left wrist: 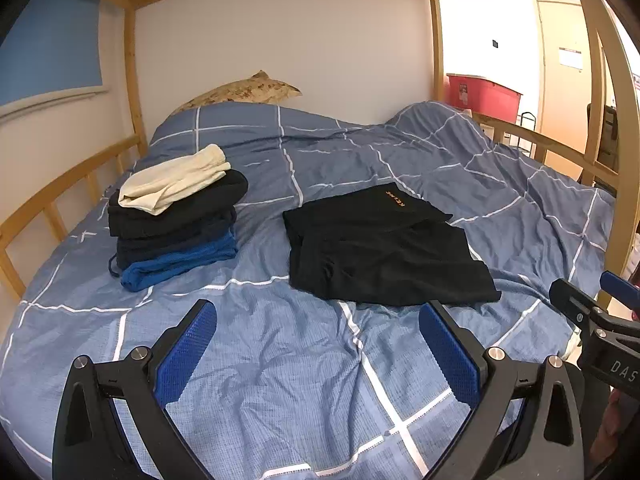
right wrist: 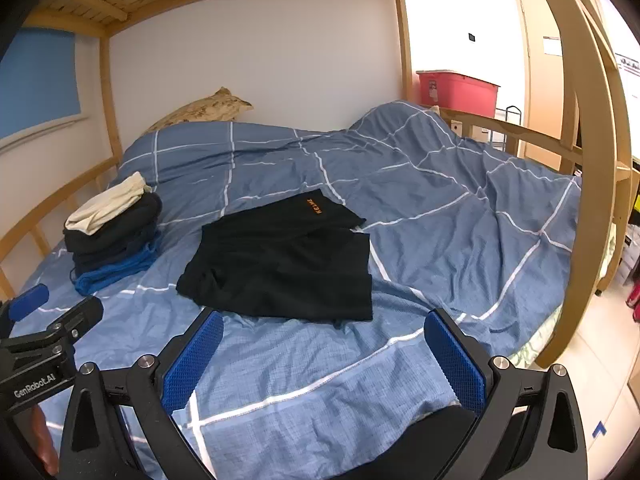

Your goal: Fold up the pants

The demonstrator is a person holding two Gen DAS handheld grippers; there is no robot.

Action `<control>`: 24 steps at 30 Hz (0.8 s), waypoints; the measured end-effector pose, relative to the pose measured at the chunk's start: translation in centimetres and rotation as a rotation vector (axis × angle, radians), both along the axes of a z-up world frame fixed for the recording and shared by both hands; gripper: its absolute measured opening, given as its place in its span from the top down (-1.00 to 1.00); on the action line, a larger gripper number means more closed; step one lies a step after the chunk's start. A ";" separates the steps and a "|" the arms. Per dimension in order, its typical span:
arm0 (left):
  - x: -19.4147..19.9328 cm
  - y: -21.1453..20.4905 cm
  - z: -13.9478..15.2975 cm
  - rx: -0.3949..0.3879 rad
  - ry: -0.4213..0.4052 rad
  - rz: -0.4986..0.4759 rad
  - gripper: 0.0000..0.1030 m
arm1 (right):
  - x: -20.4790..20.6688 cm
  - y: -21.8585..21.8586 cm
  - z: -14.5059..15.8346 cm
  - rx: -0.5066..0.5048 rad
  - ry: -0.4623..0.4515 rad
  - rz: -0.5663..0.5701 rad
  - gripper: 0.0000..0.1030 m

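Black pants (left wrist: pixel 384 248) with orange lettering lie folded on the blue checked duvet (left wrist: pixel 280 360), in the middle of the bed; they also show in the right wrist view (right wrist: pixel 284 264). My left gripper (left wrist: pixel 318 344) is open and empty, hovering above the duvet in front of the pants. My right gripper (right wrist: pixel 324 352) is open and empty, just short of the pants' near edge. The right gripper also shows at the right edge of the left wrist view (left wrist: pixel 592 312), and the left gripper at the left edge of the right wrist view (right wrist: pixel 44 320).
A stack of folded clothes (left wrist: pixel 176 224) with a cream piece on top sits left of the pants, also in the right wrist view (right wrist: pixel 112 232). A pillow (left wrist: pixel 244 90) lies at the head. Wooden bunk rails (left wrist: pixel 560 148) frame the bed. A red bin (right wrist: pixel 456 88) stands behind.
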State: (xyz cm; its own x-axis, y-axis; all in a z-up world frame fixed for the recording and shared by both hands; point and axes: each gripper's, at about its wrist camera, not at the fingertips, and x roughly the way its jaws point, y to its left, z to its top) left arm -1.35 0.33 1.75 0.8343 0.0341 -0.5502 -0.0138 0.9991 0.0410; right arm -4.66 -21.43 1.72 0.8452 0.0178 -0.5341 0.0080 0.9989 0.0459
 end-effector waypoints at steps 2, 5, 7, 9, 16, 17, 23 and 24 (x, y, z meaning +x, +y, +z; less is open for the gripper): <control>0.0 0.0 0.0 0.001 -0.003 -0.001 -0.99 | 0.0 -0.1 0.0 0.001 -0.001 0.002 -0.98; 0.1 0.0 0.0 0.005 -0.003 -0.006 -0.99 | 0.1 -0.1 0.0 -0.001 -0.001 0.007 -0.98; 0.0 -0.1 0.1 0.007 -0.005 -0.009 -0.99 | 0.1 0.0 0.0 -0.001 -0.002 0.009 -0.98; 0.1 -0.1 0.1 0.005 -0.006 -0.013 -0.99 | 0.1 0.0 0.0 -0.003 -0.003 0.012 -0.98; 0.1 0.0 0.4 -0.001 -0.019 -0.014 -0.99 | 0.0 0.3 0.2 -0.011 -0.013 0.015 -0.98; 0.1 0.0 0.4 -0.001 -0.021 -0.013 -0.99 | 0.0 0.3 0.3 -0.012 -0.013 0.015 -0.98; -0.1 0.1 0.5 0.008 -0.033 -0.007 -0.99 | 0.0 0.3 0.4 -0.016 -0.017 0.012 -0.98; -0.1 0.1 0.5 0.007 -0.032 -0.008 -0.99 | -0.1 0.3 0.5 -0.017 -0.017 0.011 -0.98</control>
State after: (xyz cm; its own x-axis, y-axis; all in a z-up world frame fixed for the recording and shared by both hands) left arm -1.42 0.38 2.21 0.8516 0.0309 -0.5233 -0.0069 0.9988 0.0477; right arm -4.76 -21.15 2.19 0.8542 0.0182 -0.5196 -0.0036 0.9996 0.0290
